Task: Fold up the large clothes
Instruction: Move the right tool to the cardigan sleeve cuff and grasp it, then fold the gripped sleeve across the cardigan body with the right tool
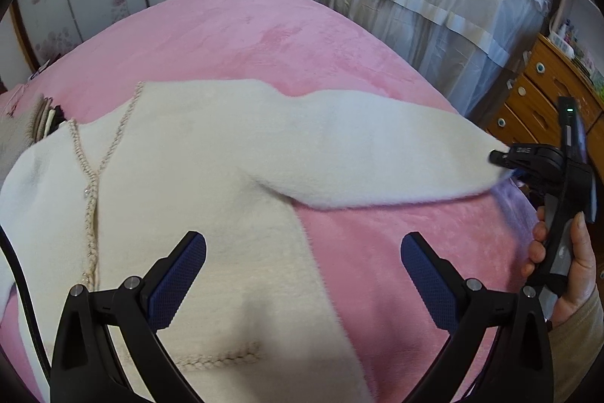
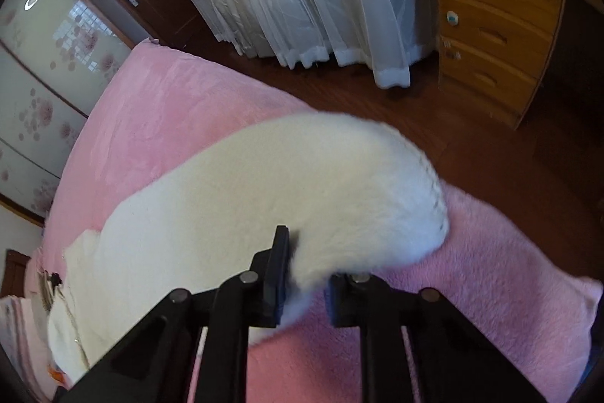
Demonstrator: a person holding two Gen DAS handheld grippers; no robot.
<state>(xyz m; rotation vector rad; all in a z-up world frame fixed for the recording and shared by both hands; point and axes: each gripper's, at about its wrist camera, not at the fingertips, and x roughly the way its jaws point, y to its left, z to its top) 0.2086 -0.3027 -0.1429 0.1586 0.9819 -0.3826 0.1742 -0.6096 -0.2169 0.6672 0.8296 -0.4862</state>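
Pink blanket covers bed. White fleece cardigan lies spread flat on it, braided trim down front, sleeve stretched out toward bed edge. Left gripper hovers over cardigan hem, jaws wide apart, nothing between. Right gripper clamped on sleeve cuff.

- white garment: lower hem cut off by the bottom edge of the left wrist view, left side runs out of frame
- sleeve end: tucked between right gripper fingers, cuff hidden
- folded pile at far left: too small to tell the items
- person's hand: partly cut by the lens rim
- dresser-top clutter: too small to identify
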